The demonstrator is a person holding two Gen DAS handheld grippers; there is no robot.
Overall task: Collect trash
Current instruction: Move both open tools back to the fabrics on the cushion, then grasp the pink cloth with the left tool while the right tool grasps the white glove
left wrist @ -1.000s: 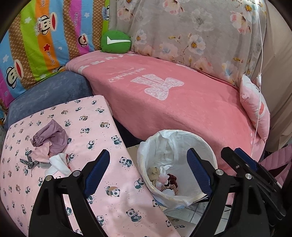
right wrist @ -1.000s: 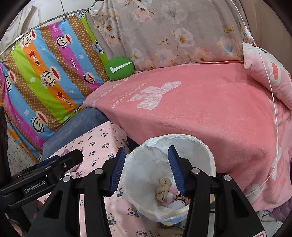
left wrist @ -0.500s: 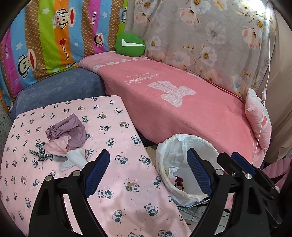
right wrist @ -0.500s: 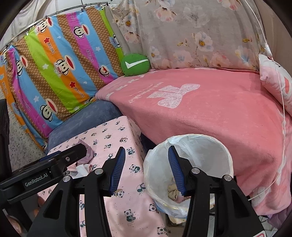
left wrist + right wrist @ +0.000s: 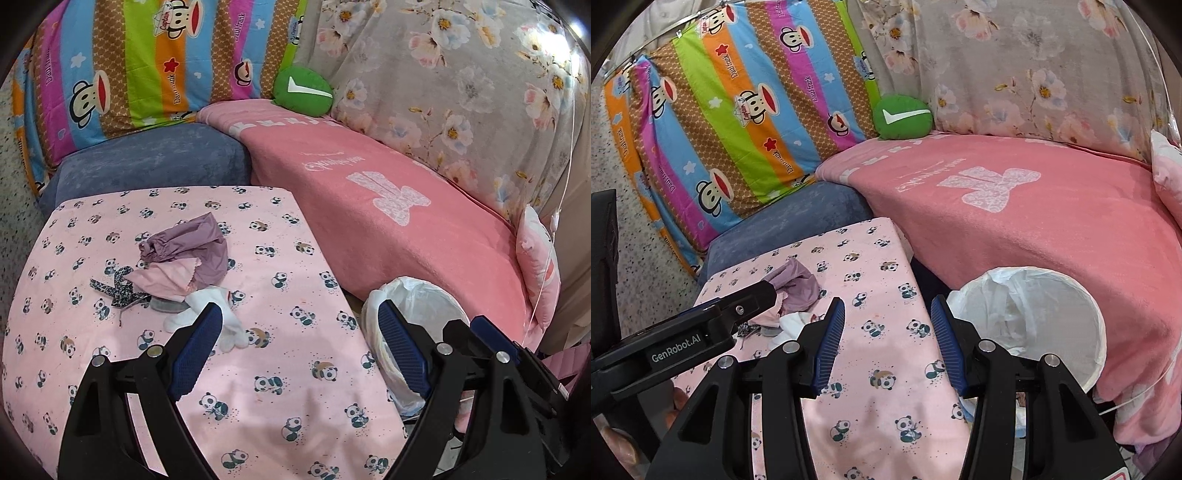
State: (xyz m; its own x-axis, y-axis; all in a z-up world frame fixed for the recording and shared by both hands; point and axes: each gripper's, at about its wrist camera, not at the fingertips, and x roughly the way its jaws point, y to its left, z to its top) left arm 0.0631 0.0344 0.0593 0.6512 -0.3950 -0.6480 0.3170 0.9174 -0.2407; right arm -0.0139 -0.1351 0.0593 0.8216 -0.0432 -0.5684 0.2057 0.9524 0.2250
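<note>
A heap of soft scraps (image 5: 177, 273) lies left of centre on the panda-print tabletop (image 5: 288, 387), ahead and slightly left of the left gripper (image 5: 299, 350), whose blue pads gape wide with nothing between them. In that heap a purple crumpled piece (image 5: 195, 247) sits farthest away, a pale pink piece (image 5: 170, 278) overlaps it, a dark patterned strip (image 5: 118, 290) juts out to the left, and a white sock-like piece (image 5: 207, 314) trails toward the viewer, its long axis running on a slant from upper left to lower right, its near end just beyond the left pad. Seen from the right wrist, the left gripper (image 5: 683, 332) already reaches over the heap (image 5: 790, 295), so the left hand looks the nearer one for the coming pick. The right gripper (image 5: 888, 339) stands half parted and empty over bare cloth, between heap and bin. Further right, the lined bin (image 5: 417, 306) stands off the table's right edge, pressed close against the pink sofa blanket (image 5: 406, 236); its mouth (image 5: 1027, 317) is open and unobstructed. Bare tabletop between heap and that edge leaves free room for a carry rightward, though the drop past the edge appears narrow beside the sofa.
</note>
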